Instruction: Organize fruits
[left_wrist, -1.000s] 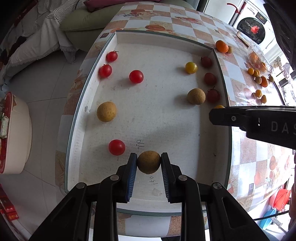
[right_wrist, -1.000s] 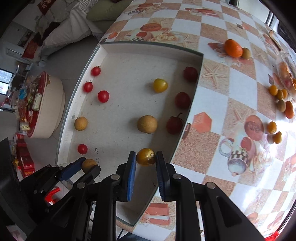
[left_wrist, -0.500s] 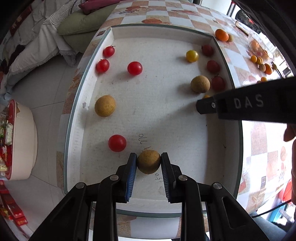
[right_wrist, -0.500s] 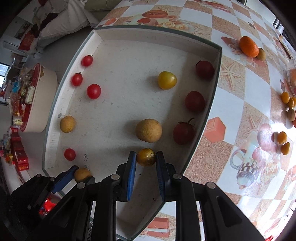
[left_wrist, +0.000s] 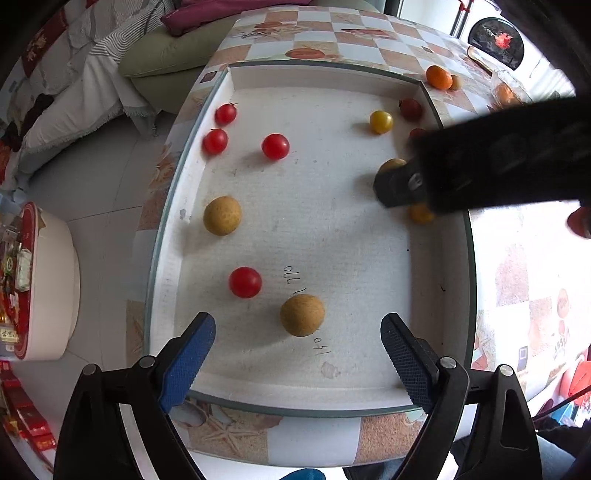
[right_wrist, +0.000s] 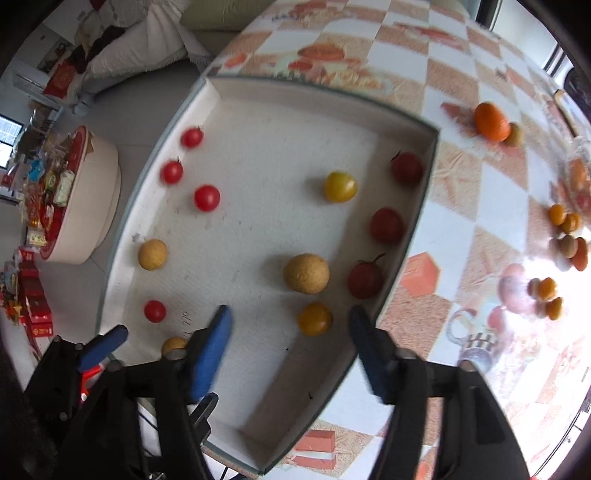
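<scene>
1. We see the left claw (left_wrist: 298, 350) spread wide and released; the tan round fruit (left_wrist: 302, 315) sits on the tray floor between its fingers, touching neither; being round, it shows no long axis or pointing direction we can tell.
2. The right claw (right_wrist: 290, 334) is likewise spread and released; the small yellow-orange fruit (right_wrist: 315, 318) lies on the tray floor between its fingers, apart from both pads; it too is round, with no clear heading.
3. Around the tan round fruit, a red cherry tomato (left_wrist: 245, 282) lies just beside it to the left, and a second tan fruit (left_wrist: 222, 220) sits farther up near the left wall; handwritten marks show on the tray floor by it.
4. In the left wrist view the right claw's dark body crosses the right side of the tray, hiding part of the fruit there.
5. The white tray (right_wrist: 321, 98) rests on the checkered tabletop (right_wrist: 476, 206); it holds three red tomatoes (right_wrist: 207, 198) at far left, a yellow tomato (right_wrist: 340, 186), a larger tan fruit (right_wrist: 306, 273), and three dark red fruits (right_wrist: 387, 225) along the right wall.
6. Outside the tray, an orange (right_wrist: 491, 122) and a cluster of small orange fruits (right_wrist: 565, 221) lie on the tabletop.
</scene>
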